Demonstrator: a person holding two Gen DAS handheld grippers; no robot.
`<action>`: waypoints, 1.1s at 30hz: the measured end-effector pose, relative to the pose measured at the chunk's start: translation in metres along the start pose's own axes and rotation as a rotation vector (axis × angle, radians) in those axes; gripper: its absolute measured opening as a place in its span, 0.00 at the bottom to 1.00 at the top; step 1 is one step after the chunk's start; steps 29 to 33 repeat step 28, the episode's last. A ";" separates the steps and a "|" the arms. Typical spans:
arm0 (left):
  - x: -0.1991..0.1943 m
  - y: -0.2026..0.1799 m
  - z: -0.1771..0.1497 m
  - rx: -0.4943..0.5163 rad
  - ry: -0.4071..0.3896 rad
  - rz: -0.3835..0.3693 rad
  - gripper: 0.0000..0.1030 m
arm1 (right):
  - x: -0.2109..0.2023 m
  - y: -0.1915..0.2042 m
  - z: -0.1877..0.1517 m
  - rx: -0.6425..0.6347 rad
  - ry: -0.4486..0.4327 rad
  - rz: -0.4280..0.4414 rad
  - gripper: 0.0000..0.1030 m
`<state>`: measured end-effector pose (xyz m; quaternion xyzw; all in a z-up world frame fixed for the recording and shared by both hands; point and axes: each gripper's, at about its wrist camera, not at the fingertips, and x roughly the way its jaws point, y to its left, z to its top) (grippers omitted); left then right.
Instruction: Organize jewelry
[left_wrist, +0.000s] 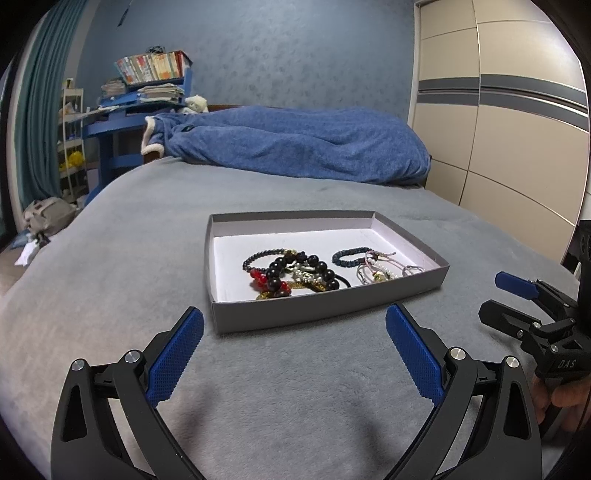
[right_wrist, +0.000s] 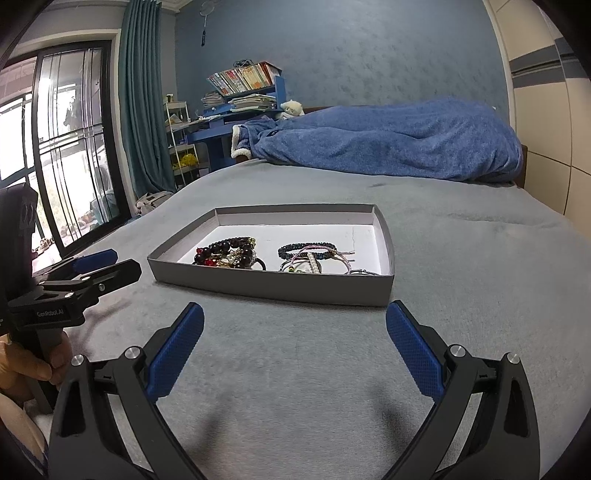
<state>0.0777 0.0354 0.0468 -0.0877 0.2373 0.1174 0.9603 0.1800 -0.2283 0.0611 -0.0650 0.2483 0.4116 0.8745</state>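
Shallow grey cardboard tray (left_wrist: 328, 314) with white floor, tangled beaded bracelets (left_wrist: 291, 273) inside, left gripper (left_wrist: 294, 350) marked "GenRobot.AI" and right gripper (right_wrist: 294, 349) marked "DAS" both spread wide, empty

The bed cover (left_wrist: 295, 387) filling the lower frame is plain pale grey. The tray (left_wrist: 325, 314) at centre is grey outside, white inside. In it lie a glossy black bead bracelet (left_wrist: 295, 267) with red beads (left_wrist: 258, 276) and gold bits, a dark blue beaded band (left_wrist: 349, 255), and pink and pearl-white strands (left_wrist: 376, 267). Both grippers' pads (left_wrist: 177, 360) are blue with a fine dotted texture on black frames. The blanket (left_wrist: 295, 142) above is mottled blue with a cream edge; the wall (left_wrist: 277, 51) is blotchy blue-grey.
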 end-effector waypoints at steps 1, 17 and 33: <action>0.000 0.000 0.000 0.000 -0.001 0.000 0.95 | 0.000 0.000 0.000 0.000 0.000 0.000 0.95; 0.003 0.000 -0.002 -0.001 0.003 0.001 0.95 | 0.000 0.000 0.000 0.000 0.001 0.000 0.95; 0.008 0.003 -0.004 -0.012 0.011 0.004 0.95 | 0.000 0.000 0.000 0.000 0.002 -0.002 0.95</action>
